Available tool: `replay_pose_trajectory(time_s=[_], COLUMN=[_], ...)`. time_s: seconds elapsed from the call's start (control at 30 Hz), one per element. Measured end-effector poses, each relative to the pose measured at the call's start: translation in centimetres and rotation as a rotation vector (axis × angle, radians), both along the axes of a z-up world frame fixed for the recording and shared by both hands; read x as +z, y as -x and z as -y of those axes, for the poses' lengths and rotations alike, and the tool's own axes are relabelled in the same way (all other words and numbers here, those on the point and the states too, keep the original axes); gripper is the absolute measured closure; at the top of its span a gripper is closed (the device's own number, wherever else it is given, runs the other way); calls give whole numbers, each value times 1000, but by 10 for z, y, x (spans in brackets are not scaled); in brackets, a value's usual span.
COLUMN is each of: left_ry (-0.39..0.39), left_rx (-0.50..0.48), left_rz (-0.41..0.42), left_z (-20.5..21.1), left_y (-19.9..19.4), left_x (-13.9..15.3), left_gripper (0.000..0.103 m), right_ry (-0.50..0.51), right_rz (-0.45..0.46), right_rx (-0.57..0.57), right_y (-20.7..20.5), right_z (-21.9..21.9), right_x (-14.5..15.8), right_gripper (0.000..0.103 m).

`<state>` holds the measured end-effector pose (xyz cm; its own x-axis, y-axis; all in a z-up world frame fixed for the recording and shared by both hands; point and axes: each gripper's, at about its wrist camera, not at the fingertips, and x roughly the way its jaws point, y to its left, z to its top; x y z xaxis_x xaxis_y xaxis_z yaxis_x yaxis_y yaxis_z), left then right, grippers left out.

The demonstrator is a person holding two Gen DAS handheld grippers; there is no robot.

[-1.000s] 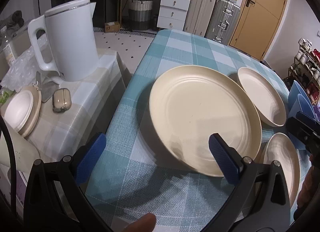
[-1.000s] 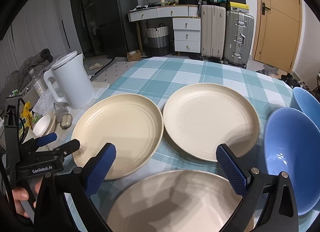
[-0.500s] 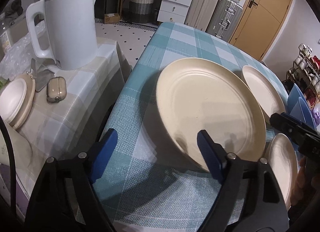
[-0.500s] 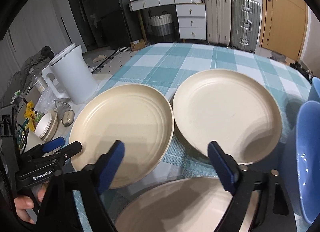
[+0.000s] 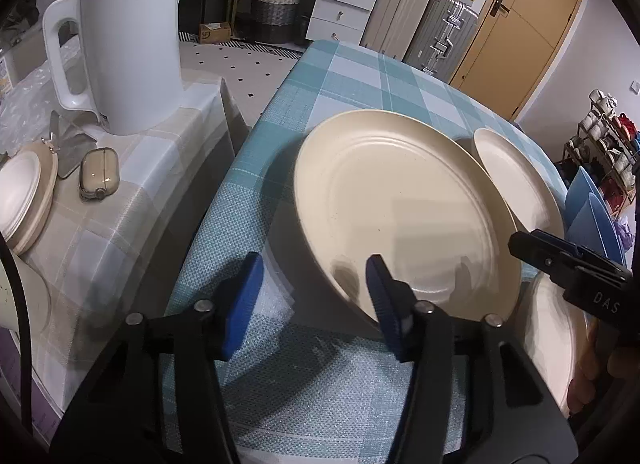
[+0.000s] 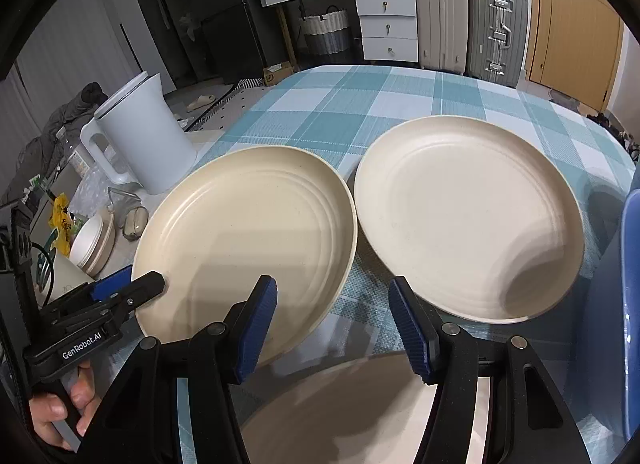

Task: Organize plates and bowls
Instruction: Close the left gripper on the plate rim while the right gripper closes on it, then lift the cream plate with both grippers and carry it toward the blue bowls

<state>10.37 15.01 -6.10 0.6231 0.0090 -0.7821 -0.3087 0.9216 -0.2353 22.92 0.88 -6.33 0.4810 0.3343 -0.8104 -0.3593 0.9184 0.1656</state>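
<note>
Three cream plates lie on the checked blue tablecloth. The left plate (image 5: 404, 212) (image 6: 248, 240) has its near rim between the jaws of my left gripper (image 5: 310, 294), which is partly closed around the rim, not clamped. A second plate (image 6: 468, 216) (image 5: 516, 180) lies to its right. A third plate (image 6: 360, 412) (image 5: 556, 340) lies nearest, just under my right gripper (image 6: 332, 328), which is partly open and empty. Blue bowls (image 6: 630, 296) (image 5: 592, 216) stand at the right edge. My left gripper also shows in the right wrist view (image 6: 132, 284).
A white kettle (image 5: 120, 52) stands on a lower side table (image 5: 132, 192) left of the dining table, with a small case (image 5: 96, 176) and a stack of small dishes (image 5: 24, 196). Suitcases, drawers and a door stand behind.
Both grippers' jaws have narrowed steadily. My left gripper has moved forward so its right finger is over the left plate's near rim. My right gripper has advanced over the nearest plate.
</note>
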Motion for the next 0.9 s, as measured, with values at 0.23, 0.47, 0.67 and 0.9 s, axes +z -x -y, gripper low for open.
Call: replay_pose_trajectory(time_s=[0.23,0.47,0.67,0.9], left_ry=[59,55,32,0], left_rx=[-23,-33,-32,-43], left_rz=[14,18,34,61], left_z=[1,5,7,11], left_y=[-1,-2,-1,8], left_x=[-2,-1,2,17], left_gripper=[75,79,81,81], right_ry=[8,17,30,30], right_rz=[-38,-36,-17,1], right_rx=[-6,-3,-1,-6], right_y=[-7,-6,-4,2], right_z=[-5,-8,-9,-7], right_x=[-11,-15,-14,-4], right_gripper=[70,86,86,86])
